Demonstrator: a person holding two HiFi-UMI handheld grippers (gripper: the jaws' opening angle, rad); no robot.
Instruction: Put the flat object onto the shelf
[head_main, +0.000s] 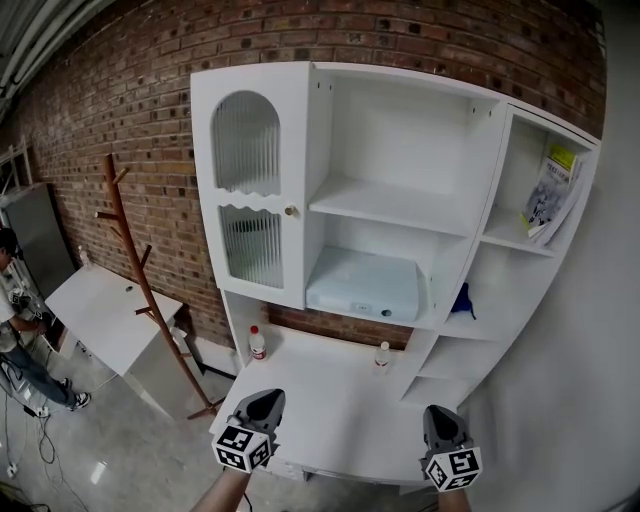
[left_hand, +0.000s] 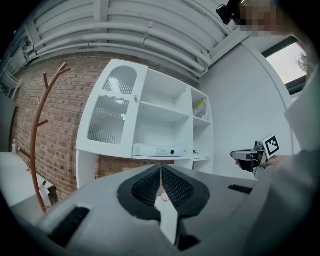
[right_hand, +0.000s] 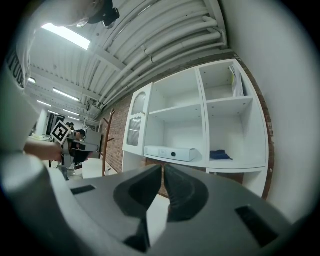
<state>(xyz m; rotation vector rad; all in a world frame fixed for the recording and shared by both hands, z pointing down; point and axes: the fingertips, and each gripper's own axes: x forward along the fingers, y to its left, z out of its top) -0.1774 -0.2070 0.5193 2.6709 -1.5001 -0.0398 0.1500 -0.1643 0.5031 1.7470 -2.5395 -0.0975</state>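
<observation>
Flat object: a flat white rectangular box (head_main: 362, 284) is seen lying on the lower middle shelf (head_main: 428, 316) of the white cabinet (head_main: 295, 130).
Progress: placing is judged done, with nothing left to carry.
Hand-held grippers: the left hand-held gripper (head_main: 266, 398) and right hand-held gripper (head_main: 438, 411) are pressed together, empty.
Surface: the white surface (head_main: 330, 405) bears two small bottles (head_main: 257, 343).
Room: red brick wall (head_main: 120, 100), brown wooden coat stand (head_main: 135, 270).

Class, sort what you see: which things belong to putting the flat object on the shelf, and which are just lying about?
Job: flat white box; white shelf unit; shut left gripper; shut right gripper.
Lying about: blue cloth; leaning booklet; red-capped plastic bottle; brown wooden coat stand.
</observation>
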